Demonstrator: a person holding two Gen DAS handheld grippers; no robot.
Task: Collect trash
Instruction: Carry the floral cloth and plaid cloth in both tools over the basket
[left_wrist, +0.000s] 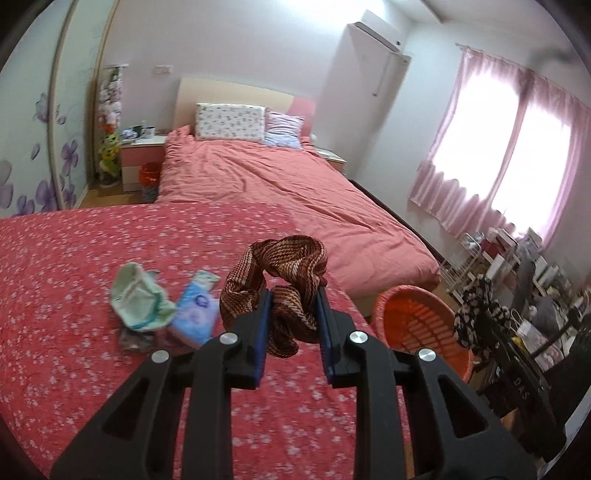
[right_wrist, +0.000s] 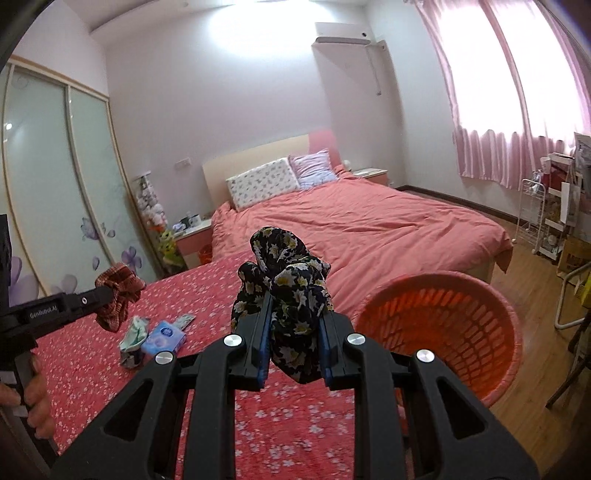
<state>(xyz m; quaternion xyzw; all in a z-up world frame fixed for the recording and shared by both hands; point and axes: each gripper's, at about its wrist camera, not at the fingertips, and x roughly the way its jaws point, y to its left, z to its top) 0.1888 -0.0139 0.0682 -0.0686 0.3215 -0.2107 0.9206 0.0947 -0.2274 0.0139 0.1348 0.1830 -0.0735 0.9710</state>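
Note:
My left gripper (left_wrist: 295, 295) is shut on a brown striped cloth (left_wrist: 288, 273), held above the red flowered bedspread (left_wrist: 74, 280). My right gripper (right_wrist: 295, 302) is shut on a black cloth with white flowers (right_wrist: 284, 280); that cloth also hangs at the right in the left wrist view (left_wrist: 476, 314). An orange slatted basket (right_wrist: 439, 332) stands on the floor right of the bedspread, close to the right gripper; its rim (left_wrist: 417, 291) shows beyond the left one. On the bedspread lie a crumpled pale green wrapper (left_wrist: 142, 299) and a blue tissue packet (left_wrist: 195, 314).
A bed with a pink duvet (right_wrist: 369, 229) lies beyond. A wardrobe with flowered sliding doors (right_wrist: 74, 184) is at the left, a white wire rack (right_wrist: 535, 214) and clutter at the right. A small orange bin (left_wrist: 149, 175) stands by the nightstand. A hand (right_wrist: 37, 391) holds the left gripper's handle.

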